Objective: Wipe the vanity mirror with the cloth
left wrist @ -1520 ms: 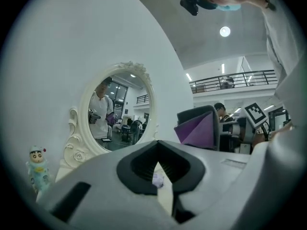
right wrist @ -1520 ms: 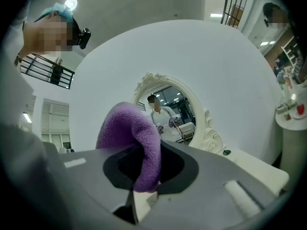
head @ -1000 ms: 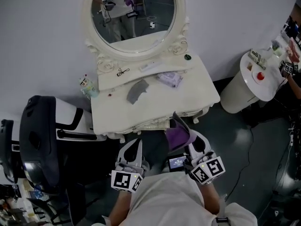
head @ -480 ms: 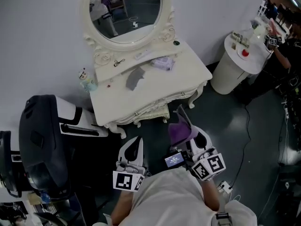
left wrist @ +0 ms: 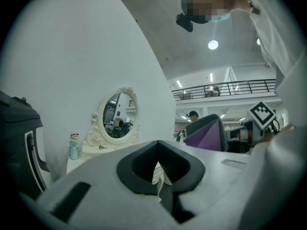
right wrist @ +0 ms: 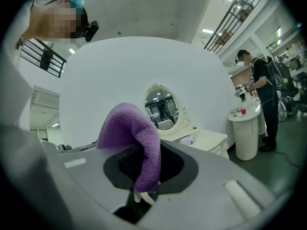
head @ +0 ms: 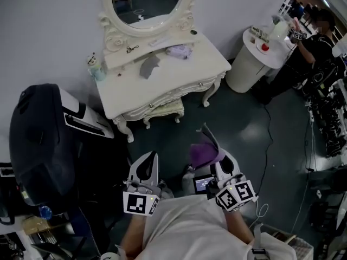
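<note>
The oval vanity mirror in its cream carved frame stands at the back of the white dressing table, far ahead at the top of the head view. It appears small in the left gripper view as the mirror and in the right gripper view as the mirror. My right gripper is shut on a purple fleece cloth, which folds over its jaws as the cloth. My left gripper is shut and holds nothing. Both are held close to the body, well short of the table.
On the table lie a grey rag, a lilac bundle and a small figurine bottle. A black chair stands left. At the right, a person stands by a round white pedestal table. A cable crosses the dark floor.
The vanity has slid up and grown smaller in the head view, so I stand farther from it. Both grippers keep their pose, with the cloth still held.
</note>
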The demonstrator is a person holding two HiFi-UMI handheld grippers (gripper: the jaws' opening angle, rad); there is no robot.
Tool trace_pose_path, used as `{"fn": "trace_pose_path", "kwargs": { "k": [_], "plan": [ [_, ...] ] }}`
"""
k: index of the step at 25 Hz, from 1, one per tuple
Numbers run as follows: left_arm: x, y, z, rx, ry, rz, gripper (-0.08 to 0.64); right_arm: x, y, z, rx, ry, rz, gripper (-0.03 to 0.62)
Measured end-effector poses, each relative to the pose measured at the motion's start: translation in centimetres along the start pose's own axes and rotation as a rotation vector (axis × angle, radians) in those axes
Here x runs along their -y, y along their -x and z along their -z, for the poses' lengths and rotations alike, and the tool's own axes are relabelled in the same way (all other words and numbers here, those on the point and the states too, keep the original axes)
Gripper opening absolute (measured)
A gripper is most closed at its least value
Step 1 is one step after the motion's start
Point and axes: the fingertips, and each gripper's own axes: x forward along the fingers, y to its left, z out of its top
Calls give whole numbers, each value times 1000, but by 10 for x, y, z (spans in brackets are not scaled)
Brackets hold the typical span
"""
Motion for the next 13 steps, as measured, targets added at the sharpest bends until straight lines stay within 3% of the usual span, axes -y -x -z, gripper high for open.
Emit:
{"fn": "trace_pose_path", "kwargs": {
  "k": [3, 7, 13],
  "plan": [
    [14, 19, -7, 23, -17, -34, 2, -3, 24, 1, 1, -8, -5, 60],
    [38, 45, -10, 30, -28, -103, 2, -11, 52, -1, 4, 18, -74, 60],
    [102, 79, 13, -11, -18, -191, 2, 1, 117, -2, -11, 83, -147, 60]
  ]
}}
